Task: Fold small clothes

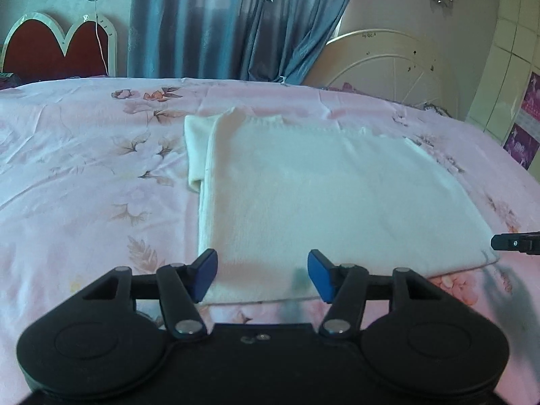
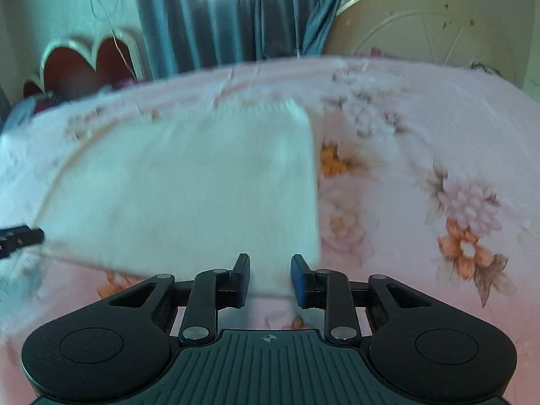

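White top (image 1: 303, 195) lies flat on the pink floral sheet (image 1: 84, 168), already folded into a rough rectangle w/ a narrower layer showing along its left side. Near hem runs just in front of both grippers.

L gripper (image 1: 262, 275): jaws spread wide, blue pads either side of the top's near-left corner. Cloth edge sits between the pads, but they don't press on it; gap shows on both sides. Whether the tips touch the sheet, can't tell.

R gripper (image 2: 270, 278): jaws part-closed, much narrower gap than the left. Near-right corner of the top (image 2: 189, 189) lies in that gap. Right pad looks right against the cloth's edge, left pad close to it, but the view is motion-blurred, so can't tell if they actually pinch it. Not pressed together, anyway.

Each gripper's tip shows at the edge of the other's view: R one at the far right by the top's near-right corner in the left cam, L one at the far left by the near-left corner in the right cam.

Behind the bed: blue curtain (image 1: 243, 20), red heart-shaped headboard (image 1: 57, 50), round cream board (image 1: 398, 64) leaning on the wall.
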Motion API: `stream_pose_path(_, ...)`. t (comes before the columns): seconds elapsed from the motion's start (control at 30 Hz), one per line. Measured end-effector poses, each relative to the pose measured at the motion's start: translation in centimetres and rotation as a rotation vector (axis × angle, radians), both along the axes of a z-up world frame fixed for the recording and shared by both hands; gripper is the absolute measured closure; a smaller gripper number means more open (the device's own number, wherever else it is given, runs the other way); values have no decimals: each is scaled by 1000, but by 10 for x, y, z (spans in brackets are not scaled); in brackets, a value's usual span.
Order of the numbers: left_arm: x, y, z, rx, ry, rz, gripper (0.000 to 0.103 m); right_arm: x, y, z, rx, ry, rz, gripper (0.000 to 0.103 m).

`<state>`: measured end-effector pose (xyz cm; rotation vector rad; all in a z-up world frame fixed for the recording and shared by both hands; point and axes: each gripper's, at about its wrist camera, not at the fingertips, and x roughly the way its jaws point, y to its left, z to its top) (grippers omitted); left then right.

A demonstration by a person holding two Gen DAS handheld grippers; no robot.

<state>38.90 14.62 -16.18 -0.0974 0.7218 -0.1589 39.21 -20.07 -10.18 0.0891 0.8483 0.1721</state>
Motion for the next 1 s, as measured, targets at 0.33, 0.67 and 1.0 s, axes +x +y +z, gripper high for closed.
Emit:
stream_pose_path(0.33,3,0,-9,26,46,4,48,-2,-3,-6,-38,46,-18,95)
stream_pose_path(0.67,2,-4,-9,44,47,19,48,-1,-1,-16,-60,83,0,95)
stream_pose_path(1.0,4,-5,-9,51,53,22,47,2,-5,-19,-43,92,25,95)
